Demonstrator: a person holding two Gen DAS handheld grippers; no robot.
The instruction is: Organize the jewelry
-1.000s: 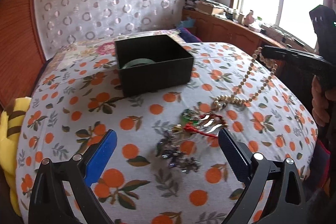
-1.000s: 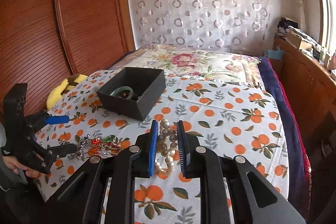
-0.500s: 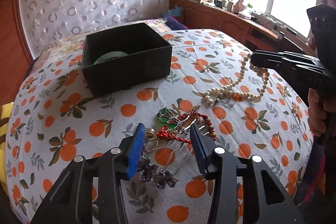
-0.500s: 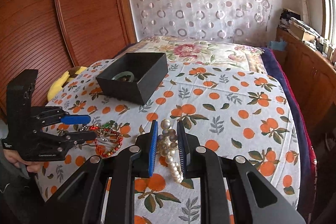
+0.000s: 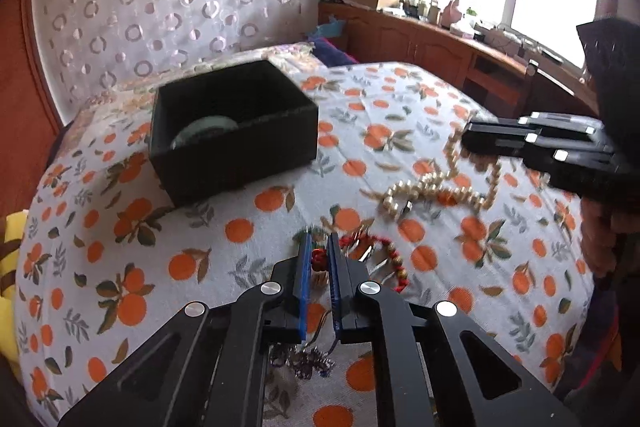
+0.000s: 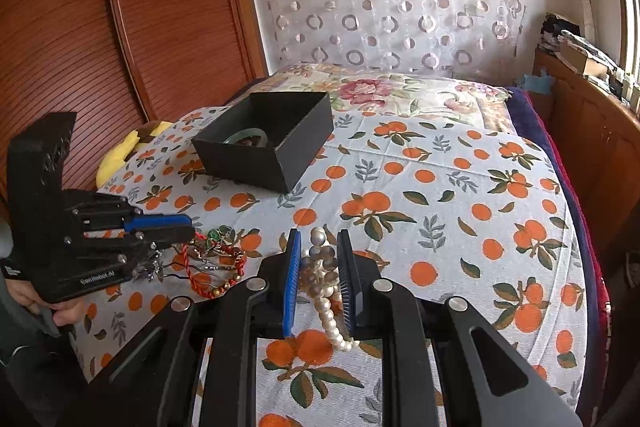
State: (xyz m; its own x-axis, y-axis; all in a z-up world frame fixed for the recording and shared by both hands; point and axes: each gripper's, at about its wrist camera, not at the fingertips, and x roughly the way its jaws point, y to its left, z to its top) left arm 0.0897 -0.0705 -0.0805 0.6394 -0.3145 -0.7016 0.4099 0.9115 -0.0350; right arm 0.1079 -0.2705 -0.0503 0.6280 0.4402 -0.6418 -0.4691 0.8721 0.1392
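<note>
Left claw (image 5: pixel 318 255): narrowed to a slit, pinching the red knot of the tangled jewelry heap (image 6: pixel 212 259) between blue pads.
Right claw (image 6: pixel 318 263): narrow, clamped on the pearl necklace (image 6: pixel 326 291), beads bunched between the pads and trailing toward 6 o'clock onto the bed.
Tangled jewelry heap: on the orange-print bedspread (image 6: pixel 440 211), at 9 o'clock of the right claw; red beaded cord, green stone, silver pieces mixed.
Pearl necklace in left wrist view (image 5: pixel 436 187): looped on the bedspread at 2 o'clock of the left claw, rising into the right claw.
Black box (image 5: pixel 234 131): open, at 11 o'clock of the left claw, well apart from both heaps.
Green bangle (image 5: pixel 204 131): inside the box, leaning on the near wall.
Yellow plush (image 6: pixel 120 155): at the bed's edge, 9 o'clock of the box.
</note>
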